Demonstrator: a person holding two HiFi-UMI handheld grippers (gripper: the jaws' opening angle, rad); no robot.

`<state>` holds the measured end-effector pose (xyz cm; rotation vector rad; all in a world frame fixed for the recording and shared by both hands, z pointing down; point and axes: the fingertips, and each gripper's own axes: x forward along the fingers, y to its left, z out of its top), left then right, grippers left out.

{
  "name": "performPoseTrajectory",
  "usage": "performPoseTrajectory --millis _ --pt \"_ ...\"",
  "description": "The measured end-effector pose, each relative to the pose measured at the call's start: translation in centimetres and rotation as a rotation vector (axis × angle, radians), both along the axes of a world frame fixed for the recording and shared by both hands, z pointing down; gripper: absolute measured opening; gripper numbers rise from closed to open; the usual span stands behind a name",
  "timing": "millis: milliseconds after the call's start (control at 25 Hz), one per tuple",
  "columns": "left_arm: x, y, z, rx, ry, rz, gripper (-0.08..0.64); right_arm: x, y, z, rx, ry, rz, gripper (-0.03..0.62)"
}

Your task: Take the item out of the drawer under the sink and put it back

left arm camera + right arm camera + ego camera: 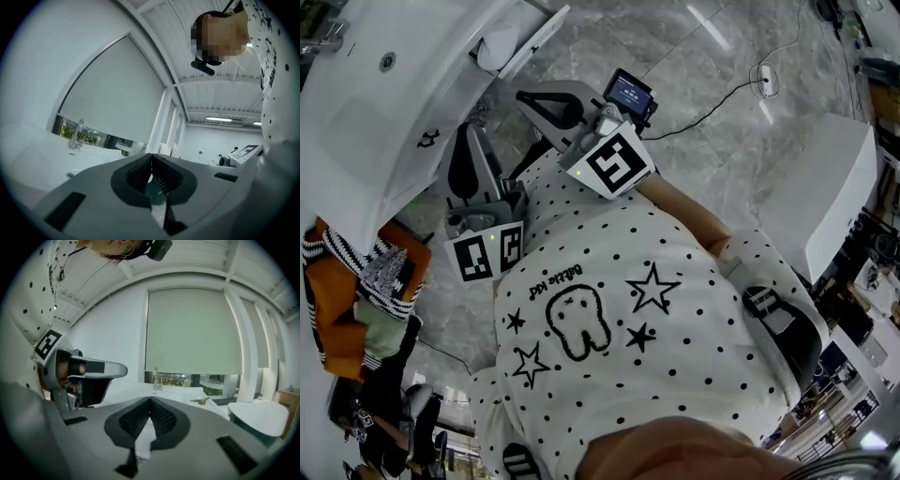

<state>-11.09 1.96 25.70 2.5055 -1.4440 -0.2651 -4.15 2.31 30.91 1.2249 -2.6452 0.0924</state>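
Left gripper point(151, 155): jaws pressed together, nothing between them, facing the white sink point(33, 161) and its tap point(76, 133) at far left.
Right gripper point(150, 399): jaws together, empty, just right of the left one.
Item: cannot tell where; no view shows it.

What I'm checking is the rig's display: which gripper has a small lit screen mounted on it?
The right gripper, further right in the head view: a small lit screen sits by its marker cube. The left gripper shows none.

White black-dotted shirt point(694, 281), black stars and tooth drawing
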Motion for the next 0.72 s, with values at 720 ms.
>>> performPoseTrajectory --millis 720 --pt "-0.68 -0.05 -0.49 0.015 -0.013 -0.031 0.005 -0.86 -0.36 -0.04 0.01 0.013 -0.049 0.012"
